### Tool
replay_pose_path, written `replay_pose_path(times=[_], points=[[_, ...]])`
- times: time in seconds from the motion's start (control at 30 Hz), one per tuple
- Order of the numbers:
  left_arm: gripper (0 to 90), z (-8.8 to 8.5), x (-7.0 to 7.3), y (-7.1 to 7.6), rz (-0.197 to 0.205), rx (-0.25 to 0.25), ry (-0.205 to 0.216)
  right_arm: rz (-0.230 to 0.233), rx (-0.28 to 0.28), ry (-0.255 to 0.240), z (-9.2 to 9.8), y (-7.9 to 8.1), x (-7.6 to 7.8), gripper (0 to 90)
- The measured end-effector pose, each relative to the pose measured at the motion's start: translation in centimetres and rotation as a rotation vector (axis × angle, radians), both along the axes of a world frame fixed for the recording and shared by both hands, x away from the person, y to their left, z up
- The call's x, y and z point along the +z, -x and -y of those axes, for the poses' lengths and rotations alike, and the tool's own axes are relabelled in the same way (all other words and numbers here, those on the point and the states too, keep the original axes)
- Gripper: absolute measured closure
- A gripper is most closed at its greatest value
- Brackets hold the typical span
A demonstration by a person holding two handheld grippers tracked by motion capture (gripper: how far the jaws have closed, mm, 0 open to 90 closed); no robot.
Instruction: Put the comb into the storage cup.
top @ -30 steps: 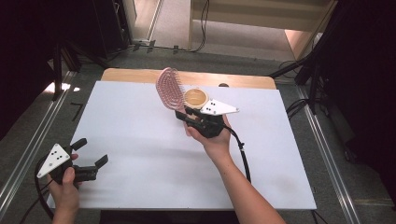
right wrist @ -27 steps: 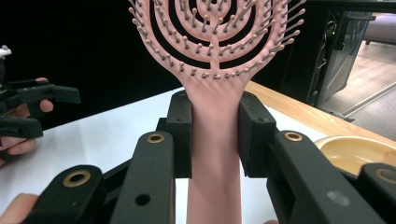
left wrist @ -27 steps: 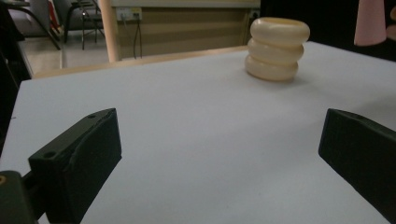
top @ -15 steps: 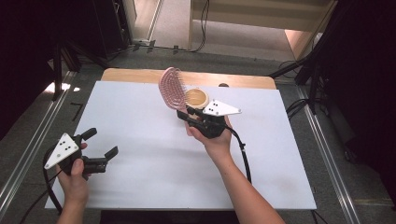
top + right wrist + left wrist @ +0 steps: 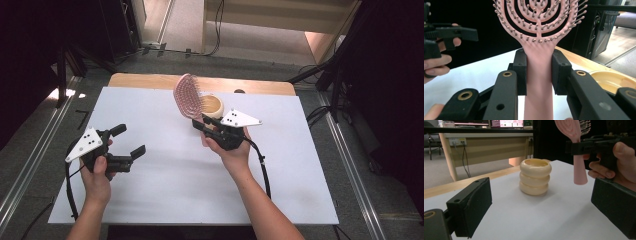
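Landmark: a cream ribbed cup (image 5: pixel 212 105) standing upright at the far middle of the white table (image 5: pixel 300 190).
Hairbrush: a pink hairbrush (image 5: pixel 187 96), held upright just left of the cup, bristled head above the handle.
Right gripper (image 5: pixel 206 123): just in front of the cup, jaws clamped on the brush handle.
Left gripper (image 5: pixel 129 140): well apart from the cup, toward the table's near left, jaws wide and holding nothing; they have just been closing a little.

The left tongs (image 5: pixel 127 141) have risen and moved inward over the table, their jaws closing slightly
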State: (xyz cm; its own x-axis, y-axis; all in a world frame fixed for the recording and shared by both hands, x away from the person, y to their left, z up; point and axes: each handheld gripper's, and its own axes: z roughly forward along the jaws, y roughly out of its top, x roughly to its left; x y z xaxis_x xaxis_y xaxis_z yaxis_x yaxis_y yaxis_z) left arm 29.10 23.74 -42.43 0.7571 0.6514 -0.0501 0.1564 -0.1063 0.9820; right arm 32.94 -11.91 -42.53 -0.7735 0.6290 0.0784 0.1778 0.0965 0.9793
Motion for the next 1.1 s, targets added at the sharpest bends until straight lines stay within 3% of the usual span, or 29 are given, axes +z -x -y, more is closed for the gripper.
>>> replay_pose_path(times=[0.33,0.7,0.97,1.1], points=[[4.1,3.0,1.4,-1.4,-0.014,-0.073,0.038,0.008,0.012,0.001,0.3,0.5,-0.4,67.8],[10.1,6.2,2.9,-2.3,-0.031,-0.128,0.083,0.013,0.012,0.013,0.4,1.0,-1.0,67.8],[15.4,7.4,3.9,-2.8,-0.059,-0.154,0.132,0.017,0.019,0.018,0.0,1.2,-1.5,67.8],[16.0,8.0,4.2,-2.9,-0.077,-0.161,0.125,0.03,0.023,0.011,-0.2,1.3,-1.6,67.8]])
